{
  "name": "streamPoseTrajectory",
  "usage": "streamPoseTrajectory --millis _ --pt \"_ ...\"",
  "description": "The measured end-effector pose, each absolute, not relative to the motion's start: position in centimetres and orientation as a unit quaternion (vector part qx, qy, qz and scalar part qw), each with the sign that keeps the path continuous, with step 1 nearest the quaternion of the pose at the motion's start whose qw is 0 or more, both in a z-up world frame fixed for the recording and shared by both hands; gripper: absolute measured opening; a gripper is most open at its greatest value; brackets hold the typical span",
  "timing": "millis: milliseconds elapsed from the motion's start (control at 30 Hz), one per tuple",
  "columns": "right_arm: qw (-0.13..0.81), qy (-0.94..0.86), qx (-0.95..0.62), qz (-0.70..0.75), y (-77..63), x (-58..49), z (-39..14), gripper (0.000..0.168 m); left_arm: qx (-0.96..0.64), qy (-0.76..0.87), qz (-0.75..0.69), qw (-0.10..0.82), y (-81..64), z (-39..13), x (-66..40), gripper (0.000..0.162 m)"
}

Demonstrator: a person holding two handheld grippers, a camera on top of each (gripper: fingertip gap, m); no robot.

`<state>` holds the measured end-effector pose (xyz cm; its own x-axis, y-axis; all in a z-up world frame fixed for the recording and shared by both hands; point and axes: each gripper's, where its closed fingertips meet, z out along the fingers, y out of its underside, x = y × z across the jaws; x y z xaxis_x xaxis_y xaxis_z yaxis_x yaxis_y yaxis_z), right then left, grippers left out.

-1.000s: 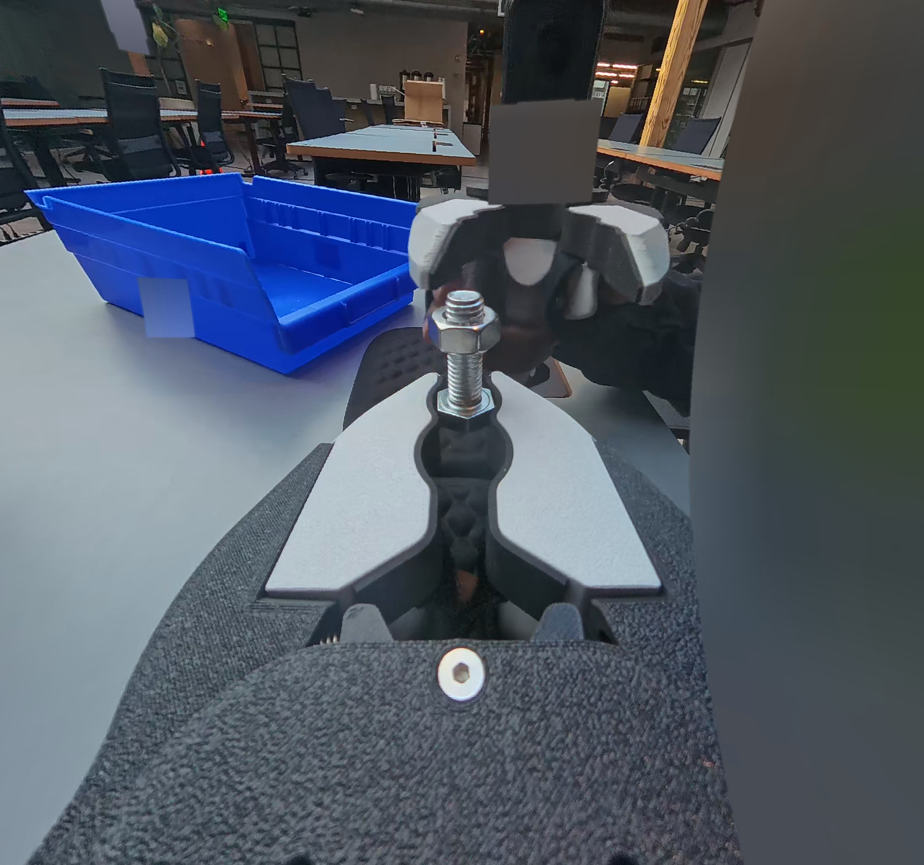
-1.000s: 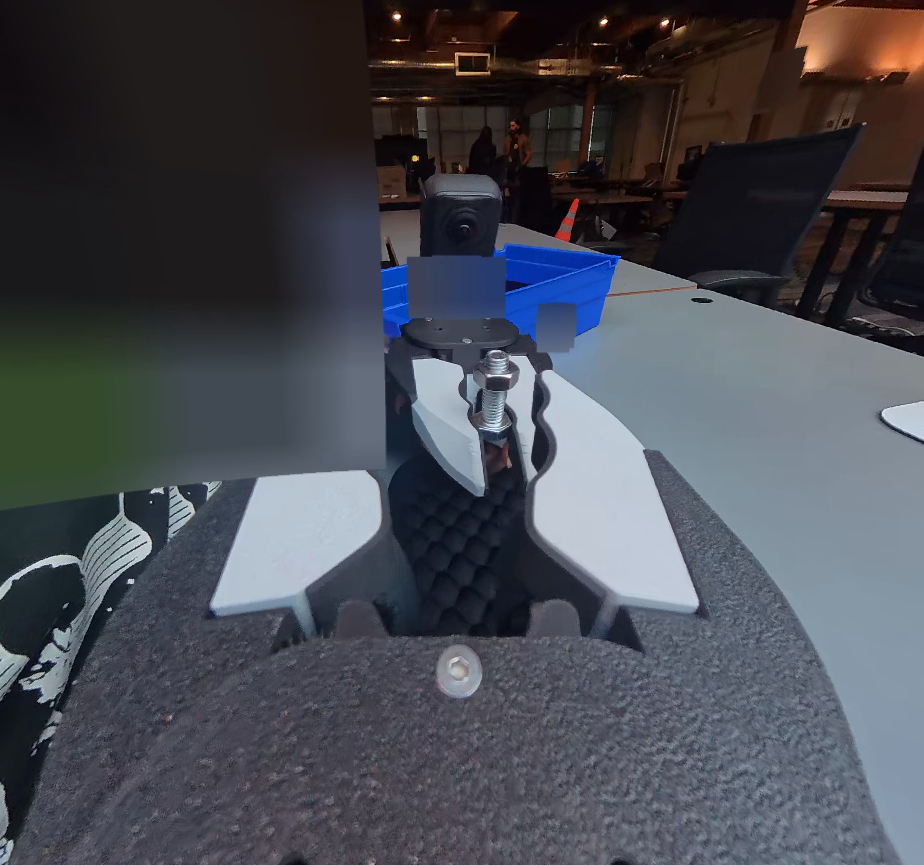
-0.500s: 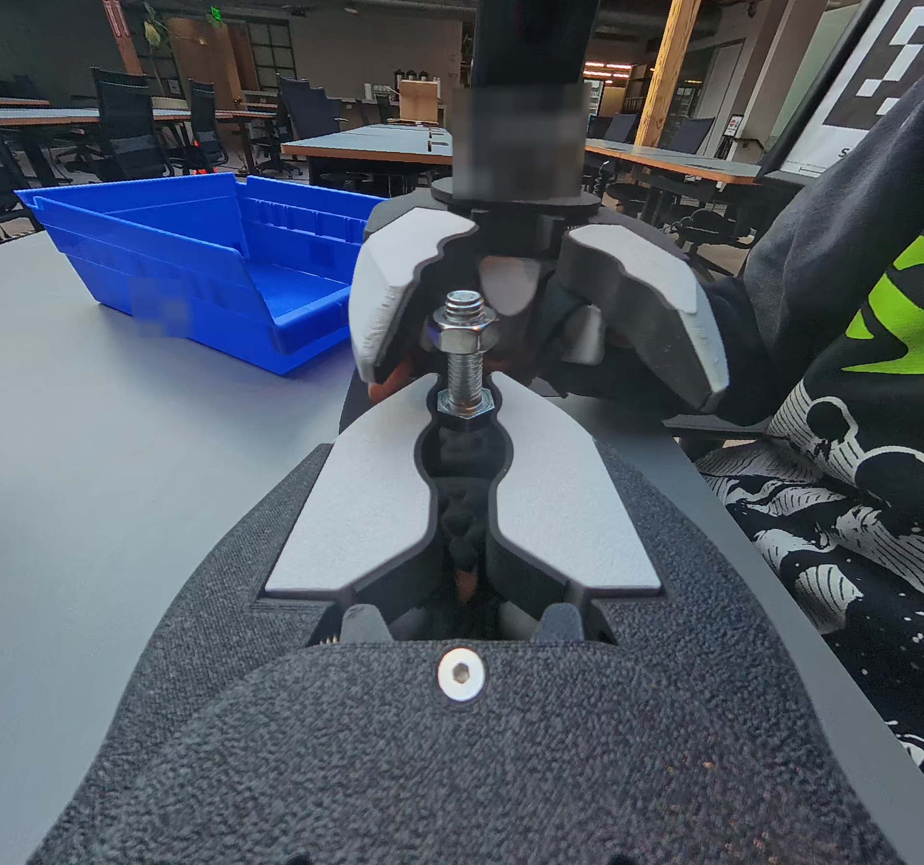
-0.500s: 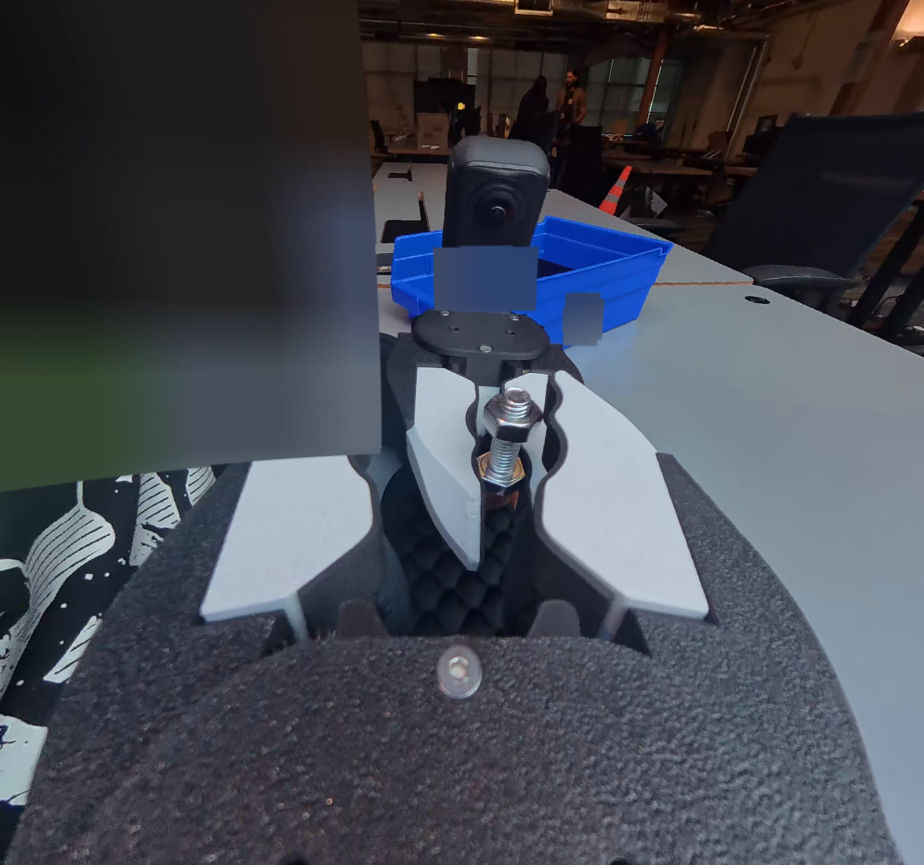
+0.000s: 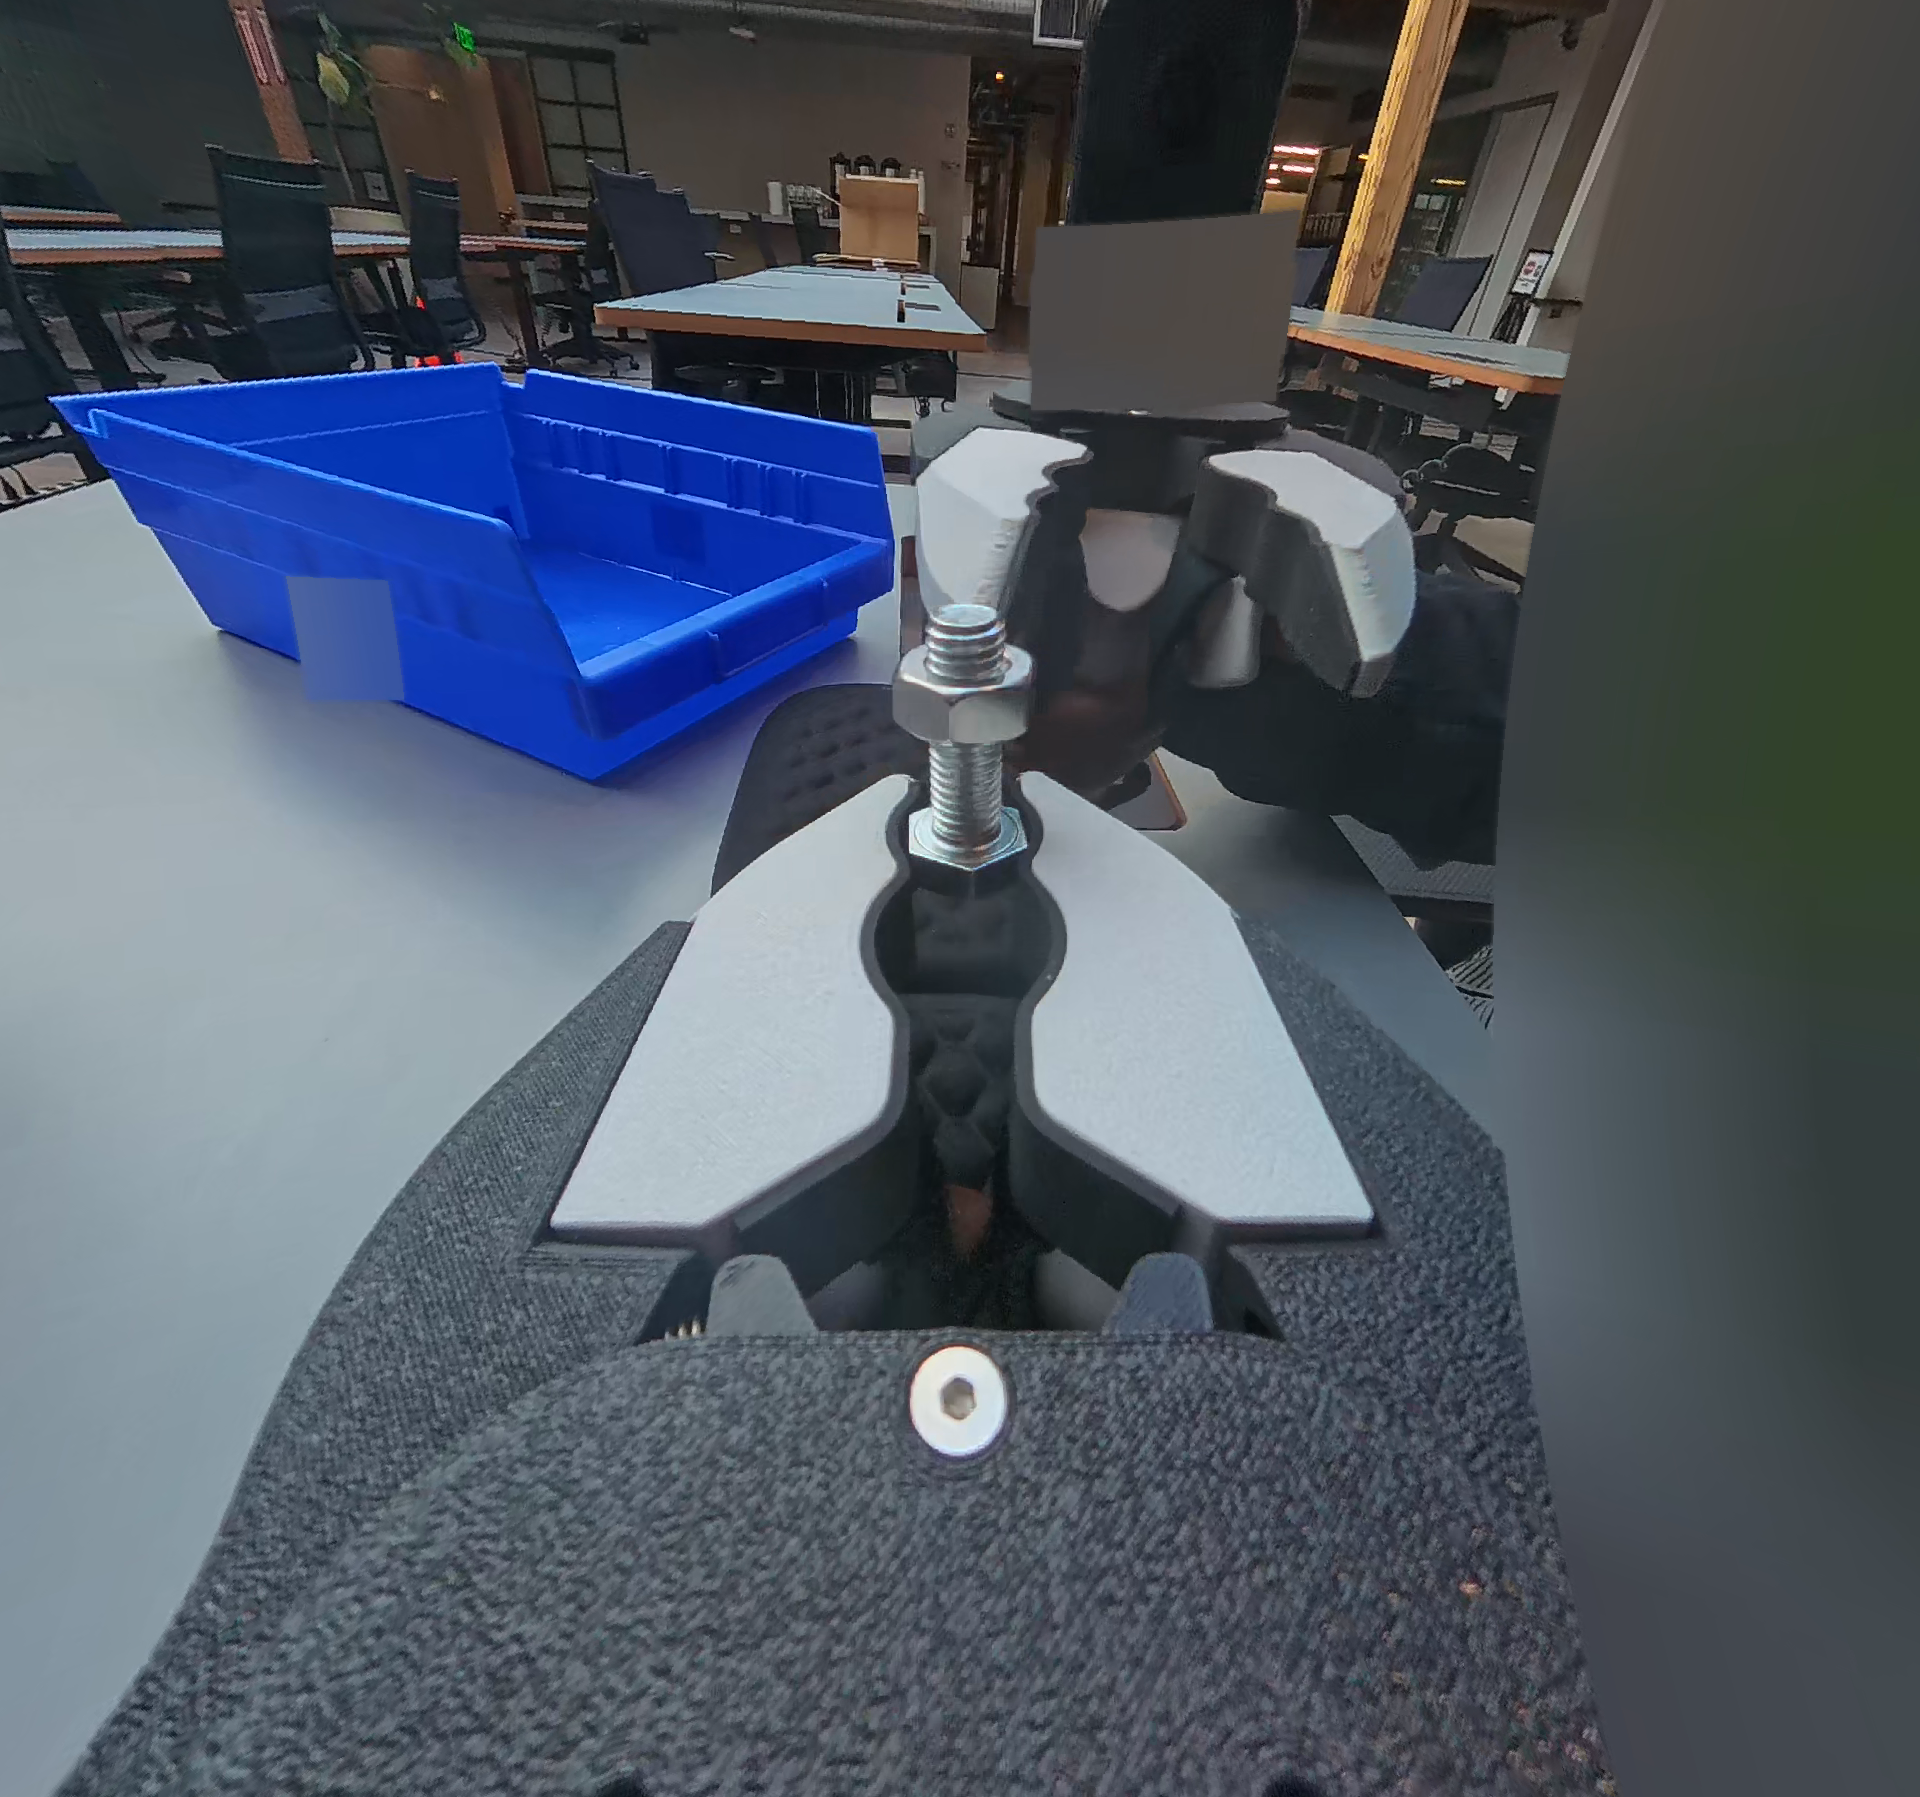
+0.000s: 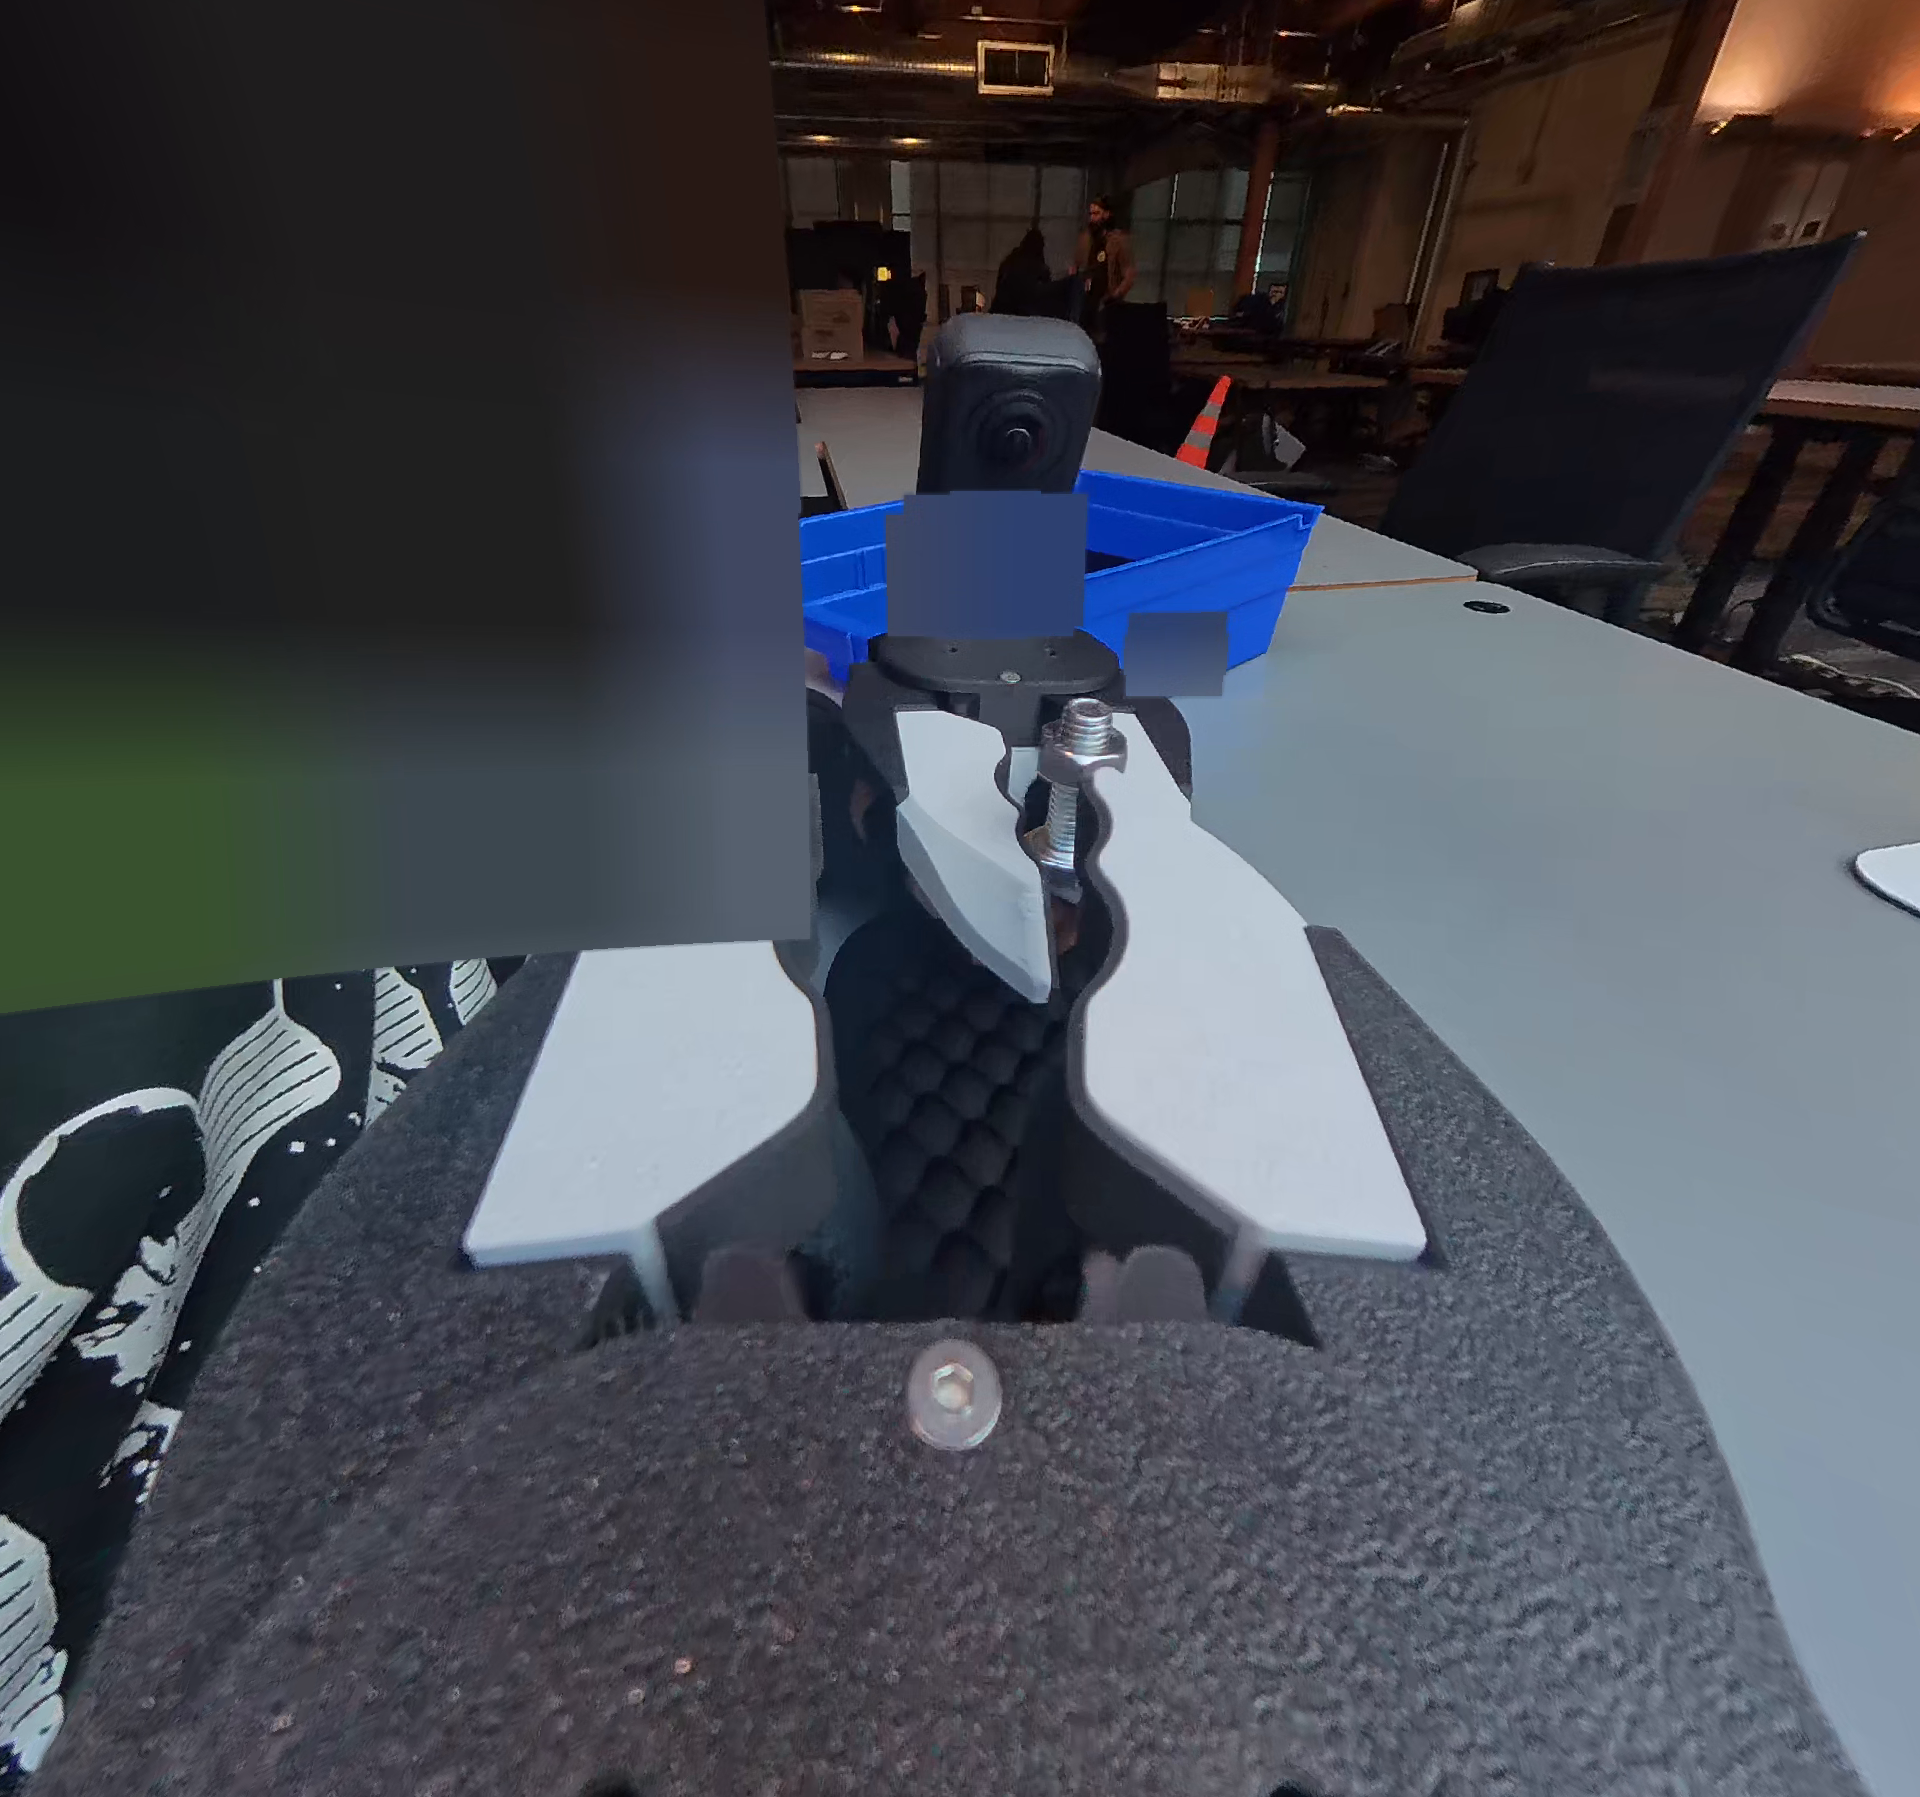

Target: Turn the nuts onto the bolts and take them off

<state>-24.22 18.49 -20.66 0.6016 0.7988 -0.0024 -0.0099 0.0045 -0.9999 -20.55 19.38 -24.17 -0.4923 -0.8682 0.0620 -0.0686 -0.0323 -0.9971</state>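
A silver bolt [image 5: 964,791] stands upright, its head clamped in my left gripper [image 5: 966,848], which is shut on it. A hex nut [image 5: 961,698] sits on the thread near the top, with a few threads showing above it. My right gripper [image 5: 1143,594] faces me just behind and right of the nut, fingers apart and empty. In the right wrist view my right gripper [image 6: 966,812] is open. The bolt [image 6: 1062,828] and nut [image 6: 1081,755] stand close to its right finger [image 6: 1226,1020], apart from its left one.
A blue plastic bin [image 5: 499,542] stands on the grey table [image 5: 260,916] to the far left; it also shows behind the left gripper in the right wrist view [image 6: 1195,552]. A person's dark sleeve [image 5: 1351,739] is behind the right gripper. A white flat thing [image 6: 1891,874] lies at the right edge. About 5 cm separates my left fingertips from my right.
Half a second ago the right gripper's fingers were close around the nut; now it has drawn back and to the right, still open. The left gripper keeps its hold on the bolt.
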Motion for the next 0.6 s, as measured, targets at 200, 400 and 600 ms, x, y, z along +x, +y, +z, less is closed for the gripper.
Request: streamPoseTrajectory --millis 200,400,600 --pt "0.635 -0.307 -0.636 0.312 19.4 -24.2 -20.8 0.058 -0.380 0.616 -0.606 0.329 19.3 -24.2 -20.5 0.014" --pt "0.627 -0.332 -0.632 0.312 20.7 -25.6 -20.7 0.066 -0.378 0.619 -0.606 0.327 19.2 -24.3 -20.6 0.014" --pt "0.618 -0.354 -0.629 0.313 21.3 -26.6 -20.8 0.065 -0.378 0.619 -0.606 0.327 19.2 -24.3 -20.6 0.014"
